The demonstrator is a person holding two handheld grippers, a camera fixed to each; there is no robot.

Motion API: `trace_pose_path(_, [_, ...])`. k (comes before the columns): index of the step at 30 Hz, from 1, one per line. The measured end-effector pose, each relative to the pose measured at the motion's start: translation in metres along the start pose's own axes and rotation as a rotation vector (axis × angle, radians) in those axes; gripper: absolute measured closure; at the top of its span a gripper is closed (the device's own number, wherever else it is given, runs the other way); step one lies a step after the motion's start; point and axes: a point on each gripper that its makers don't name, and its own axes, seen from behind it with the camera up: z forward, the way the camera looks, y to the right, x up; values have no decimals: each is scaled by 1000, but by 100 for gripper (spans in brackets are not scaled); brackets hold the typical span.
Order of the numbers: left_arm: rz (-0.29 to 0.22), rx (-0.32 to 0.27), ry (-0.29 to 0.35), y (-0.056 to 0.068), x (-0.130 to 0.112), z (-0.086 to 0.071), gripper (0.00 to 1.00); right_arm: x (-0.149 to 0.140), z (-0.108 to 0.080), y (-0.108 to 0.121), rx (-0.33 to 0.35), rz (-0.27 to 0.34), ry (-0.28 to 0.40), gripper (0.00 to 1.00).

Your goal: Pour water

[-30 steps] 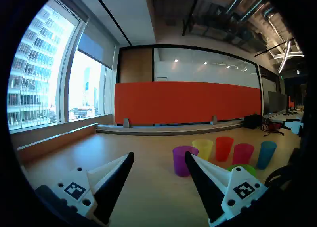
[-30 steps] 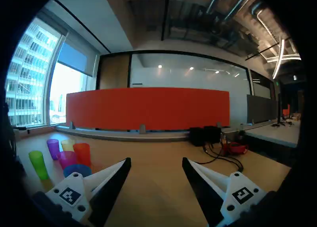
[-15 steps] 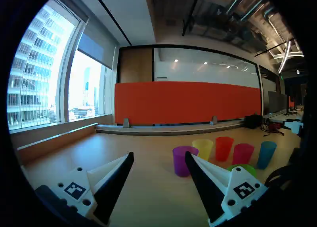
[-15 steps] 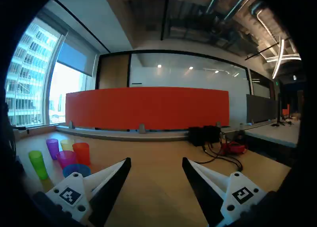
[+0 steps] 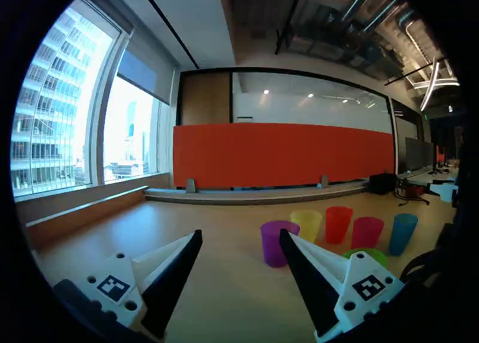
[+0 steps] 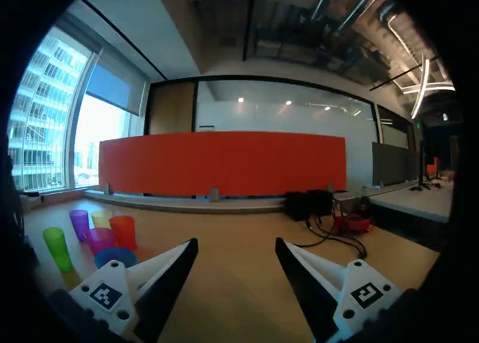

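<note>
Firstly, in the left gripper view, the left gripper (image 5: 239, 232) is held low over the wooden table (image 5: 227, 289), and its fingers stand wide apart with nothing between them. Six plastic cups stand upright on the table, ahead and to the right: the purple cup (image 5: 275, 242) is nearest to the gap between the fingers, then come the yellow cup (image 5: 306, 223), the red cup (image 5: 338, 223), the pink cup (image 5: 366, 231) and the blue cup (image 5: 402, 232). The green cup (image 5: 366, 254) is partly hidden behind the right finger. An orange partition (image 5: 281, 154) closes the far end of the table, and a big window (image 5: 54, 127) is at the left. Next, in the right gripper view, the right gripper (image 6: 236, 241) is also spread wide and holds nothing. Here the cups are grouped at the far left, well apart from the fingers, with the blue cup just behind the left finger and the green cup outermost. Some dark cables (image 6: 326, 232) lie on the table to the right.
</note>
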Motion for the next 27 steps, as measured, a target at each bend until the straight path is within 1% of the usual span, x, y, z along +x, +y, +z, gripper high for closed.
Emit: trace_pose_path(27, [0,0,0,0,0,0,4,-2,1,1,0,1,0,0])
